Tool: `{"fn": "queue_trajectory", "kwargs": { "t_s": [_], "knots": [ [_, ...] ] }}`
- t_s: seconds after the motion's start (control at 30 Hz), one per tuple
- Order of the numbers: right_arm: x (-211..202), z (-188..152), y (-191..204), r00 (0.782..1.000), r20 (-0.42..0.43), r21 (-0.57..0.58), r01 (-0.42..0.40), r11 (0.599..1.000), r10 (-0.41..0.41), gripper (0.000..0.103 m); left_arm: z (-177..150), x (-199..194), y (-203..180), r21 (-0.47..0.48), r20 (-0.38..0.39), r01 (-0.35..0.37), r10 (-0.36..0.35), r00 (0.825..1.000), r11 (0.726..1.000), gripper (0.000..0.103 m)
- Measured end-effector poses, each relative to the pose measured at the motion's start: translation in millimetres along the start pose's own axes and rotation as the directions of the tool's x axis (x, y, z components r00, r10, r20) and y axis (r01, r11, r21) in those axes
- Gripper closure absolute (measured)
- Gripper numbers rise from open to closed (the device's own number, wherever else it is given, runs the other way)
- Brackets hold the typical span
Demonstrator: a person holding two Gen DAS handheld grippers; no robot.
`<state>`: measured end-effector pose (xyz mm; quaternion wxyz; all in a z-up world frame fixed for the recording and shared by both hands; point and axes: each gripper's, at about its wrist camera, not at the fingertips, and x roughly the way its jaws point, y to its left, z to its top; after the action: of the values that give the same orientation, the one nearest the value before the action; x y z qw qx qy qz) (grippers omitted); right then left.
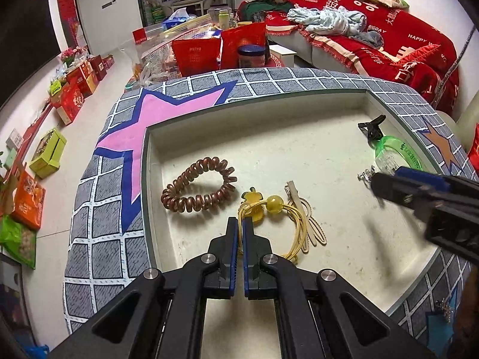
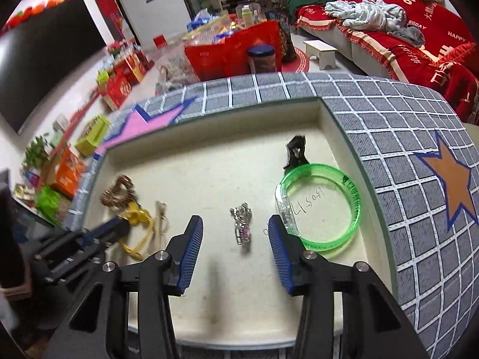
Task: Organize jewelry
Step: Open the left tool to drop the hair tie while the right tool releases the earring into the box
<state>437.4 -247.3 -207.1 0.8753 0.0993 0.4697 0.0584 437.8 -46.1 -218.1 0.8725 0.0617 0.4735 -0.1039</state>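
A cream tray (image 1: 299, 95) (image 2: 209, 137) holds the jewelry. My left gripper (image 1: 240, 221) is shut on the yellow beaded hair tie (image 1: 269, 206), also seen in the right wrist view (image 2: 137, 218). A copper spiral hair tie (image 1: 197, 188) (image 2: 118, 193) lies left of it and a beige hair clip (image 1: 305, 218) right of it. My right gripper (image 2: 235, 230) is open, its fingers either side of a silver clip with a pink stone (image 2: 242, 224) (image 1: 365, 175). A green bangle (image 2: 320, 206) (image 1: 395, 149) and a black claw clip (image 2: 295, 151) (image 1: 371, 125) lie at the right.
The tray sits on a grey grid-pattern cloth (image 1: 98, 215) (image 2: 404, 137) with pink and orange stars. Beyond are red gift bags (image 1: 194, 53), boxes on the floor (image 1: 74, 89), a small white stool (image 2: 321, 52) and a red-covered sofa (image 1: 374, 30).
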Motion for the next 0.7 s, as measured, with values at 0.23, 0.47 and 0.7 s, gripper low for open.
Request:
{"fn": "queue_trajectory", "kwargs": {
  "t_s": [0.23, 0.47, 0.7],
  "knots": [
    [-30, -3, -3, 0.998, 0.051, 0.037, -0.025, 0.999, 0.023, 0.052, -2, -8, -7, 0.035, 0.031, -0.035, 0.034, 0.999, 0.999, 0.083],
    [-49, -11, -7, 0.997, 0.073, 0.048, -0.032, 0.998, 0.029, 0.051, 1, -10, -9, 0.036, 0.042, -0.055, 0.053, 0.998, 0.998, 0.083],
    [-57, -22, -18, 0.997, 0.083, 0.069, -0.018, 0.997, 0.012, 0.051, 5, -23, -6, 0.011, 0.082, -0.040, 0.039, 0.996, 0.999, 0.083]
  ]
}}
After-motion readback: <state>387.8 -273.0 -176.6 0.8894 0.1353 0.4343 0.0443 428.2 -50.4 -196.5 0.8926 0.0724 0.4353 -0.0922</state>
